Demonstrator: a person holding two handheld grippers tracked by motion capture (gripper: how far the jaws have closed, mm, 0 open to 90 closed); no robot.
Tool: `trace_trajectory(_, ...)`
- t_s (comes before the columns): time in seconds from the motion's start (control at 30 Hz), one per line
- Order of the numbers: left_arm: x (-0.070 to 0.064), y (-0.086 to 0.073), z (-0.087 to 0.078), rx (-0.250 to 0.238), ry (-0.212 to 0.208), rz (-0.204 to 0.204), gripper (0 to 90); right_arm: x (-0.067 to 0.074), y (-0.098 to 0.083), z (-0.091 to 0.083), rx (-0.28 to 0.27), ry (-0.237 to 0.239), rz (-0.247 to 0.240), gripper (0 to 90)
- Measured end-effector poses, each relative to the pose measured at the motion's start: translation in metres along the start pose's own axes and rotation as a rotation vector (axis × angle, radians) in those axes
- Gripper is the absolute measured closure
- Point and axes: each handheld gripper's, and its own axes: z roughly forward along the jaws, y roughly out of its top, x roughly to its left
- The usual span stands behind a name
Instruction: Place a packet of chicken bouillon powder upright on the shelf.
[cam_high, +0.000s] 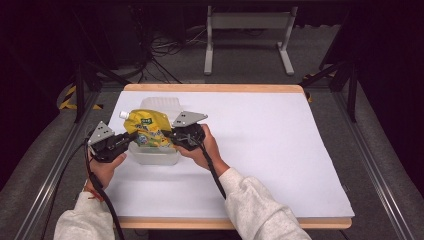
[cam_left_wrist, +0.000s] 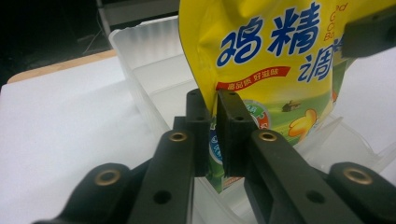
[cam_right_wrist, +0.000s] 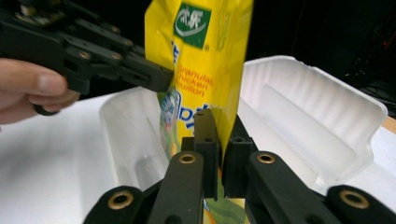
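A yellow spouted pouch (cam_high: 148, 129) with blue and green print hangs over a clear plastic box (cam_high: 152, 156) near the table's left side. My left gripper (cam_high: 134, 134) is shut on the pouch's left edge (cam_left_wrist: 233, 70). From the other side, my right gripper (cam_high: 166, 134) is shut on its right edge (cam_right_wrist: 205, 70). In the left gripper view my gripper (cam_left_wrist: 213, 100) pinches the pouch above the box (cam_left_wrist: 140, 70). In the right gripper view my gripper (cam_right_wrist: 223, 122) clamps the pouch, with the box (cam_right_wrist: 303, 107) and its open lid behind. The pouch's white cap (cam_high: 123, 115) points up-left.
The white table top (cam_high: 270, 150) stretches wide to the right and front, with a wooden rim (cam_high: 215, 88) at the back. Beyond the table stand a grey metal frame (cam_high: 247, 35) and loose cables on the floor.
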Motion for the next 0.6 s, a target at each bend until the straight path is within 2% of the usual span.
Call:
trace_trajectory(0.07, -0.003, 0.0, 0.0, 0.005, 0.016, 0.014, 77.8, 0.0, -0.001, 0.001, 0.0, 0.0, 0.0, 85.3)
trace_trajectory(0.37, -0.012, -0.002, -0.004, 0.007, 0.037, 0.013, 63.9, -0.001, 0.0, -0.007, -0.007, -0.011, 0.002, 81.1)
trace_trajectory(0.47, -0.018, -0.004, -0.007, 0.008, 0.052, 0.015, 61.3, -0.001, -0.001, -0.01, -0.002, -0.01, 0.0, 80.6)
trace_trajectory(0.5, -0.021, -0.004, -0.009, 0.012, 0.062, 0.027, 60.7, -0.001, -0.001, -0.012, -0.002, -0.009, 0.0, 80.3)
trace_trajectory(0.6, -0.021, -0.005, -0.012, 0.01, 0.057, 0.018, 61.5, -0.002, 0.0, -0.015, -0.004, -0.012, -0.002, 80.2)
